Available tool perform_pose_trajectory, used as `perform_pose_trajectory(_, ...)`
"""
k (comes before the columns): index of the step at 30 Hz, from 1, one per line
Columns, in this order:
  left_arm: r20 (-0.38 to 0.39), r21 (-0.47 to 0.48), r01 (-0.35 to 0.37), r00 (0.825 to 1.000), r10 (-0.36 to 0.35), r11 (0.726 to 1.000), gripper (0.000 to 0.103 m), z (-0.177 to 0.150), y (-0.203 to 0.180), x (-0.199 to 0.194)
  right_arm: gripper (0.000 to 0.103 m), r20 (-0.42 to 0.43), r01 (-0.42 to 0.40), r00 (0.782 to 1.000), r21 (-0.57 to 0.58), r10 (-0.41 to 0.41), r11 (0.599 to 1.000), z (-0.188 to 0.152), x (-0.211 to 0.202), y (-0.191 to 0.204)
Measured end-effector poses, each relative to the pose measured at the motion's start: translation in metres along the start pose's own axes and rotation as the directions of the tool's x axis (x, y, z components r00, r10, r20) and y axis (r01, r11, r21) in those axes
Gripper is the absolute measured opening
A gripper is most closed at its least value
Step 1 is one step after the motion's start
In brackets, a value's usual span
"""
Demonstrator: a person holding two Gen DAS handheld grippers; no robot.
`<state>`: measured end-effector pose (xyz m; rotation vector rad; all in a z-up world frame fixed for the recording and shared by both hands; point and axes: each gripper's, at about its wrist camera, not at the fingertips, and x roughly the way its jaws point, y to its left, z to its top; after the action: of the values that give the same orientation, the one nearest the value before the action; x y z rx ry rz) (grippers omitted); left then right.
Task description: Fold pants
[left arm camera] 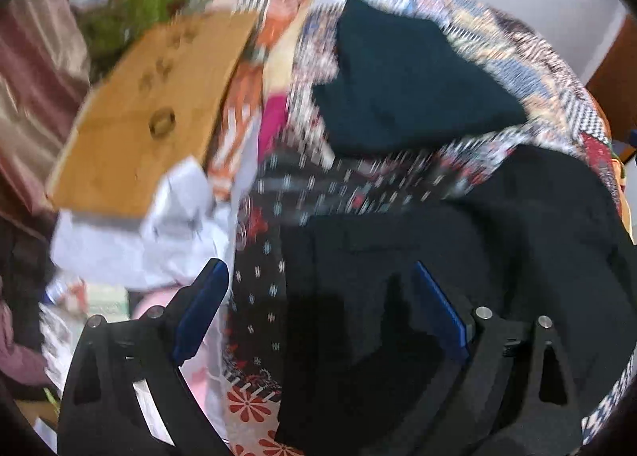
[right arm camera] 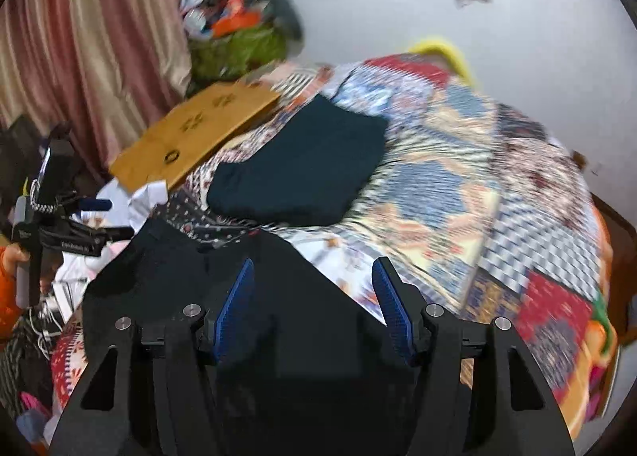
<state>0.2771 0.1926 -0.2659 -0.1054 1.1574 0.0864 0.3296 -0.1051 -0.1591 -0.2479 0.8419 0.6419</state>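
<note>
Black fabric pants (right arm camera: pixel 191 276) lie spread on the bed w/ patchwork quilt (right arm camera: pixel 458 185), just beside a folded dark teal garment (right arm camera: pixel 306 165). Right claw (right arm camera: pixel 314 304) stands about half wide, empty, over the black cloth. Left claw (left arm camera: pixel 322 308) is wide apart, nothing gripped. Frames are blurred. Judgement: each claw should pinch one hem corner cleanly, single layer pair, lift evenly, then lay edge to edge w/o dragging the quilt.

I see soft, even indoor light, heavy motion smear on the patchwork quilt (right arm camera: pixel 458 193) toward 3 o'clock, fisheye bending and dark corners.
</note>
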Motion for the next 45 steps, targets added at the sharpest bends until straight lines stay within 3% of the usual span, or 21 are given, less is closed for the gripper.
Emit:
perform_pose_trajectory(5, -0.043, -0.034, 0.072, 0.996, -0.074, 0.997, 0.089, -0.015, 0.006, 0.029, 0.058, -0.151, -0.1, 0.984, -0.053, 0.091, 0.994, 0.022, 0.073, 0.018)
perform_pose_trajectory(8, -0.035, -0.042, 0.143, 0.989, -0.144, 0.989, 0.068, -0.022, 0.002, 0.03, 0.056, -0.221, -0.12, 0.97, -0.079, 0.1, 0.99, 0.029, 0.101, 0.024)
perform_pose_trajectory(9, -0.019, -0.044, 0.155, 0.988, -0.156, 0.987, 0.065, -0.024, 0.001, 0.029, 0.053, -0.248, -0.13, 0.963, -0.085, 0.105, 0.988, 0.029, 0.11, 0.025)
perform_pose_trajectory(11, -0.003, -0.044, 0.162, 0.987, -0.162, 0.986, 0.052, -0.027, -0.001, 0.025, 0.033, -0.306, -0.158, 0.943, -0.077, 0.128, 0.984, 0.028, 0.124, 0.028)
perform_pose_trajectory(12, 0.009, -0.049, 0.15, 0.989, -0.15, 0.988, 0.048, -0.029, -0.002, 0.023, 0.031, -0.321, -0.162, 0.938, -0.076, 0.13, 0.984, 0.029, 0.128, 0.029)
perform_pose_trajectory(13, 0.016, -0.051, 0.141, 0.99, -0.141, 0.989, 0.037, -0.029, -0.002, 0.022, 0.022, -0.322, -0.165, 0.938, -0.085, 0.13, 0.983, 0.027, 0.131, 0.032)
perform_pose_trajectory(16, 0.055, -0.046, 0.056, 0.997, -0.053, 0.997, 0.029, -0.031, -0.004, 0.016, 0.011, -0.296, -0.142, 0.951, -0.143, 0.095, 0.979, 0.021, 0.128, 0.04)
perform_pose_trajectory(20, 0.082, 0.005, -0.103, 0.991, 0.102, 0.995, 0.007, -0.035, -0.006, 0.013, 0.008, -0.226, -0.077, 0.974, -0.209, 0.028, 0.975, 0.019, 0.117, 0.05)
perform_pose_trajectory(22, 0.062, -0.012, -0.143, 0.988, 0.144, 0.99, 0.004, -0.037, 0.005, 0.017, 0.008, -0.181, -0.043, 0.983, -0.222, 0.003, 0.974, 0.024, 0.111, 0.049)
perform_pose_trajectory(23, 0.051, -0.031, -0.152, 0.987, 0.153, 0.988, 0.004, -0.038, 0.011, 0.021, 0.008, -0.173, -0.036, 0.985, -0.211, -0.001, 0.977, 0.027, 0.11, 0.047)
perform_pose_trajectory(26, 0.008, -0.1, -0.069, 0.998, 0.07, 0.993, 0.005, -0.042, 0.031, 0.031, 0.008, -0.189, -0.009, 0.982, -0.159, -0.021, 0.987, 0.028, 0.119, 0.039)
perform_pose_trajectory(28, 0.015, -0.09, -0.026, 1.0, 0.028, 0.996, 0.004, -0.04, 0.032, 0.023, 0.009, -0.228, 0.005, 0.973, -0.158, -0.041, 0.987, 0.025, 0.129, 0.042)
perform_pose_trajectory(31, 0.026, -0.075, 0.021, 0.999, -0.019, 0.997, 0.006, -0.04, 0.033, 0.003, 0.014, -0.215, 0.003, 0.976, -0.144, -0.034, 0.99, 0.028, 0.115, 0.044)
perform_pose_trajectory(33, 0.039, -0.075, 0.038, 0.999, -0.035, 0.996, 0.013, -0.041, 0.033, -0.014, 0.015, -0.205, 0.001, 0.978, -0.128, -0.028, 0.992, 0.032, 0.097, 0.043)
perform_pose_trajectory(36, 0.071, -0.11, 0.067, 0.996, -0.059, 0.992, 0.048, -0.045, 0.037, -0.042, 0.021, -0.134, -0.013, 0.991, -0.133, -0.005, 0.991, 0.035, 0.053, 0.045)
perform_pose_trajectory(37, 0.086, -0.136, 0.092, 0.993, -0.081, 0.986, 0.061, -0.049, 0.038, -0.051, 0.03, -0.113, -0.016, 0.994, -0.13, 0.001, 0.991, 0.035, 0.039, 0.046)
perform_pose_trajectory(38, 0.092, -0.151, 0.108, 0.991, -0.095, 0.983, 0.064, -0.051, 0.039, -0.056, 0.038, -0.09, -0.02, 0.996, -0.124, 0.009, 0.992, 0.034, 0.024, 0.046)
perform_pose_trajectory(40, 0.072, -0.172, 0.118, 0.992, -0.107, 0.978, 0.064, -0.059, 0.041, -0.059, 0.044, -0.037, -0.032, 0.999, -0.116, 0.027, 0.993, 0.029, -0.007, 0.046)
perform_pose_trajectory(43, 0.031, -0.213, 0.131, 0.991, -0.128, 0.968, 0.065, -0.075, 0.042, -0.056, 0.046, 0.0, -0.035, 0.999, -0.107, 0.035, 0.994, 0.013, -0.042, 0.046)
perform_pose_trajectory(45, -0.014, -0.261, 0.149, 0.987, -0.158, 0.954, 0.065, -0.088, 0.042, -0.047, 0.053, 0.011, -0.034, 0.999, -0.103, 0.036, 0.994, -0.002, -0.057, 0.046)
